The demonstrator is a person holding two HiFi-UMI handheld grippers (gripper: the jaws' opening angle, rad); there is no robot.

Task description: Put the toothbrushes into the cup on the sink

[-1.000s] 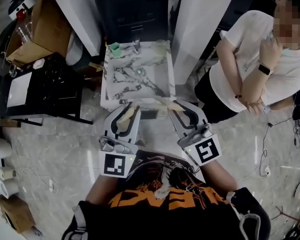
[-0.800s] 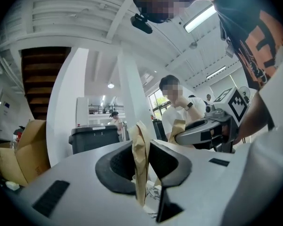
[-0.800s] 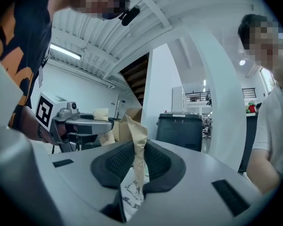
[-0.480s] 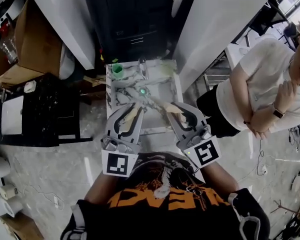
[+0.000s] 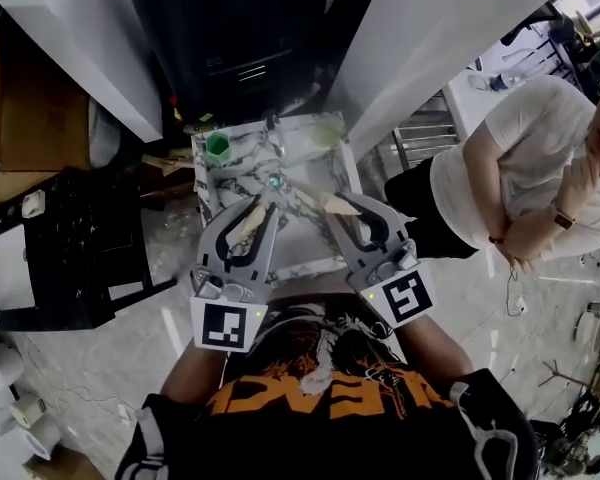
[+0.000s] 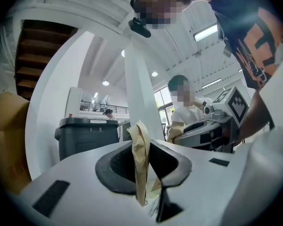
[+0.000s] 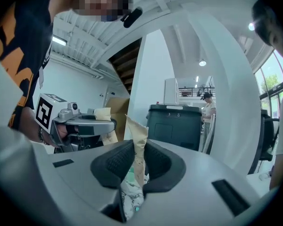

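Observation:
A small green cup stands on the back left corner of the marbled sink, near the faucet. My left gripper is shut on a toothbrush in a tan paper wrapper, held over the left of the basin. That wrapper stands upright between the pads in the left gripper view. My right gripper is shut on a second paper-wrapped toothbrush over the right of the basin. It shows pinched between the pads in the right gripper view. Both grippers hang short of the cup.
A bystander stands close at the sink's right. A dark cabinet sits behind the sink between white pillars. A black table and a cardboard box are at the left. Paper rolls lie on the floor.
Both grippers have come forward from the sink's front edge to over the basin, each still holding its wrapped toothbrush. The head view has shifted towards the sink.

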